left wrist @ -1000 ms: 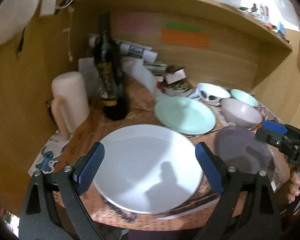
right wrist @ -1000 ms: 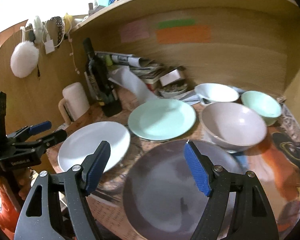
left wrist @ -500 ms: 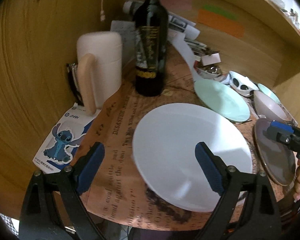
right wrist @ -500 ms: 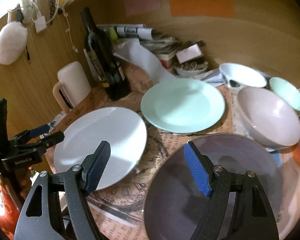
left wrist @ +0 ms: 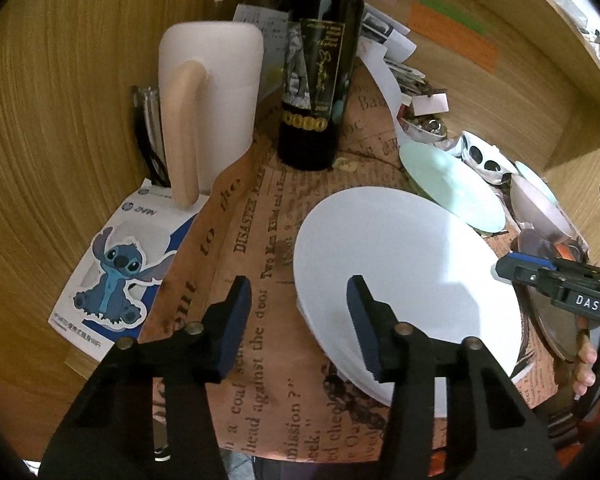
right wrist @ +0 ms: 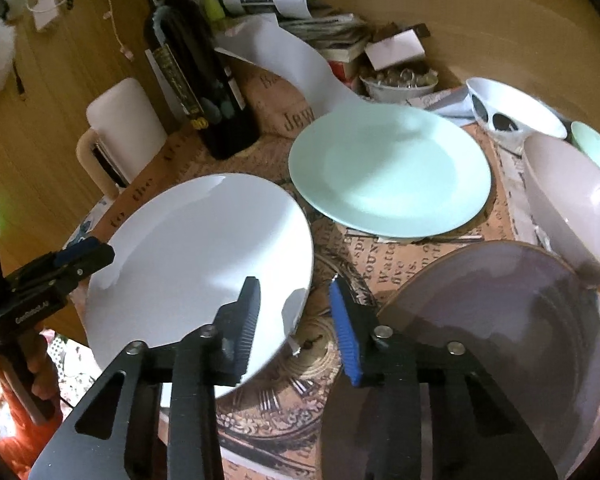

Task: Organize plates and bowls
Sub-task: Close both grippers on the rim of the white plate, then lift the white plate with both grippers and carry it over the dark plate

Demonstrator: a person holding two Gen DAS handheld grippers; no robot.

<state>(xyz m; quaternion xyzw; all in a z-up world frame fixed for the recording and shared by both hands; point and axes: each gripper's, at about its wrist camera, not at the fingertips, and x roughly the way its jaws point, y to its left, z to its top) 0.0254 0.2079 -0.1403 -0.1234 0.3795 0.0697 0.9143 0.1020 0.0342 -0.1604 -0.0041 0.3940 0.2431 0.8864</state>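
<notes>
A white plate (left wrist: 412, 272) lies on the newspaper-print cloth, at the front left. My left gripper (left wrist: 298, 320) straddles its left rim, one finger over the plate and one over the cloth. Its jaws are closing and the pads are clear of the plate. My right gripper (right wrist: 296, 324) straddles the right rim of the same white plate (right wrist: 204, 256). Its jaws are also closing, without a grip. A grey plate (right wrist: 492, 328) lies just right of it. Behind are a mint plate (right wrist: 388, 168), a pale pink bowl (right wrist: 572, 208), a spotted white bowl (right wrist: 512, 108) and a mint bowl (right wrist: 596, 148).
A dark wine bottle (left wrist: 320, 80) and a white mug (left wrist: 216, 92) stand at the back left by the wooden wall. Papers and a small dish of beads (right wrist: 400, 80) crowd the back. A cartoon sticker card (left wrist: 116, 272) lies left of the cloth.
Both grippers came down and in on the white plate. The right one shifted left, off the grey plate. Both pairs of jaws have narrowed a lot.
</notes>
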